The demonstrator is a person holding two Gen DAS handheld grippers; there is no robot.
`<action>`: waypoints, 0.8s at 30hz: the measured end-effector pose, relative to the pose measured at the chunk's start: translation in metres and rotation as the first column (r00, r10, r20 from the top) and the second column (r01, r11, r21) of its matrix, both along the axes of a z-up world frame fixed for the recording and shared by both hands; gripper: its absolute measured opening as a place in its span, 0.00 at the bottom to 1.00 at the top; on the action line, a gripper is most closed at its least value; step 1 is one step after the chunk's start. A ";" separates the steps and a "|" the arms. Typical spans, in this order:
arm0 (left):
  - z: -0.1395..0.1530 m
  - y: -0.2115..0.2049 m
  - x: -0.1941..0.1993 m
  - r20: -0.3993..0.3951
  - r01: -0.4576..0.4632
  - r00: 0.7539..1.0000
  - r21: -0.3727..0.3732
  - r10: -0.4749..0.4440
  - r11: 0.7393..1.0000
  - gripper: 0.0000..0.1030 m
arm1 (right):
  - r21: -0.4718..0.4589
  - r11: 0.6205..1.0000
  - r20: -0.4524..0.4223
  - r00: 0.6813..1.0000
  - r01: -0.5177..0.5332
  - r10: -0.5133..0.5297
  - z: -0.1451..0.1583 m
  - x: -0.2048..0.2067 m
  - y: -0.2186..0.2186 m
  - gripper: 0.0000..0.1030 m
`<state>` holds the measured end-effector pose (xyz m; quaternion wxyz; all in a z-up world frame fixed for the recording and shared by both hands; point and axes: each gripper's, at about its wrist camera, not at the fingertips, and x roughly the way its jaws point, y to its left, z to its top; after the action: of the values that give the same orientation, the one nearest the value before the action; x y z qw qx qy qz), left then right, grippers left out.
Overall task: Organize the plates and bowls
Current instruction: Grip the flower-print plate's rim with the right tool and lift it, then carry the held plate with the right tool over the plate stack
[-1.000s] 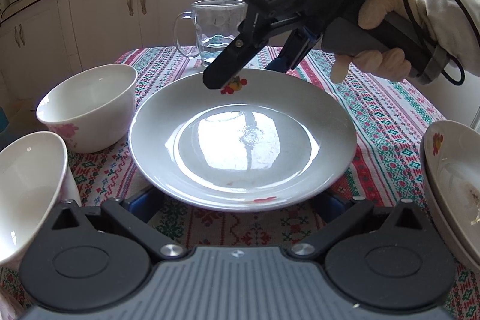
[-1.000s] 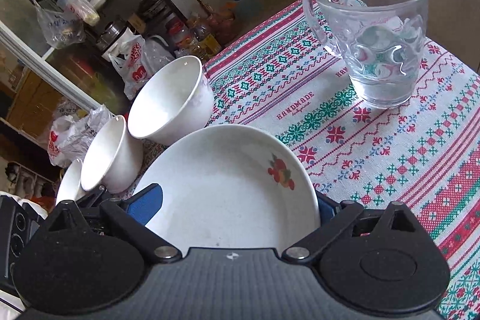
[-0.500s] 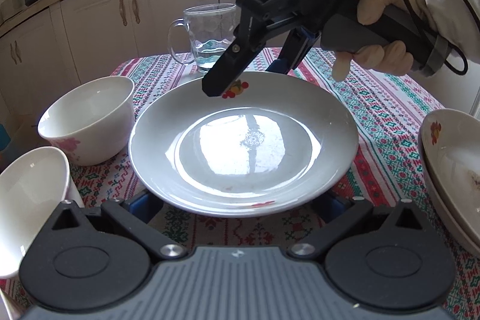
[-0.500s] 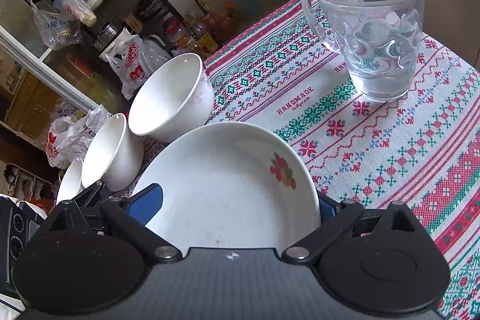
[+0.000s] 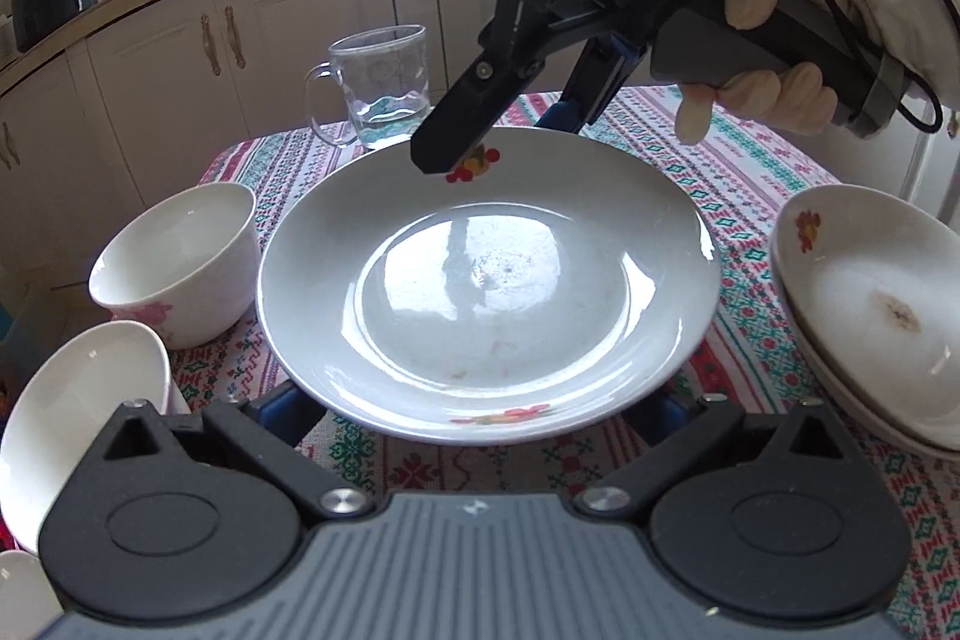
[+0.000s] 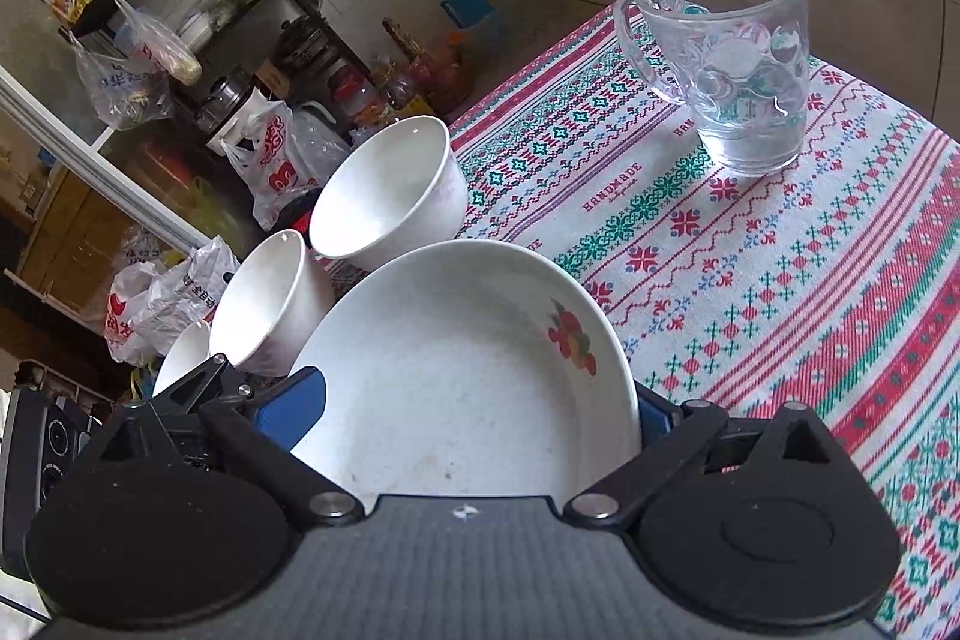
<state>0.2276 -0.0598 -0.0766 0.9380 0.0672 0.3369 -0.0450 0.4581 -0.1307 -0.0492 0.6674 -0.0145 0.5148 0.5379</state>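
- The plate [image 5: 489,280] is riding higher off the tablecloth [image 5: 750,196] than a second ago, and the glass mug [image 5: 375,85] is dropping lower and farther behind it.
- The right gripper [image 5: 492,142] is pinching the plate's far rim at the fruit decal, one finger over the rim, one under.
- The left gripper [image 5: 480,412] is sitting spread wide at the near rim, its blue pads either side; whether it is touching I cannot tell.
- The stacked plates [image 5: 870,304] are lying at the table's right edge, off to the right of the carried plate, so the right hand is nearer.
- Two white bowls [image 5: 174,262] are standing along the left edge.
- "DAS" is showing on the gripper; "HANDMADE" is woven into the cloth.
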 end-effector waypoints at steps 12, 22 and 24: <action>0.026 -0.007 -0.026 0.009 0.076 0.997 0.009 -0.076 0.997 0.99 | 0.014 0.998 0.026 0.998 0.055 -0.056 0.024 -0.035 -0.022 0.99; 0.037 -0.022 -0.046 0.020 0.151 0.988 0.015 -0.151 0.988 0.99 | 0.021 0.993 0.045 0.992 0.119 -0.120 0.037 -0.068 -0.051 0.99; 0.037 -0.026 -0.049 0.019 0.169 0.985 0.014 -0.169 0.986 0.99 | 0.021 0.991 0.048 0.990 0.134 -0.135 0.038 -0.075 -0.059 0.99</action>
<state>0.1789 -0.0858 -0.0393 0.9338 0.1018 0.3207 -0.1217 0.3833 -0.1898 -0.0113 0.7147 0.0130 0.4933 0.4956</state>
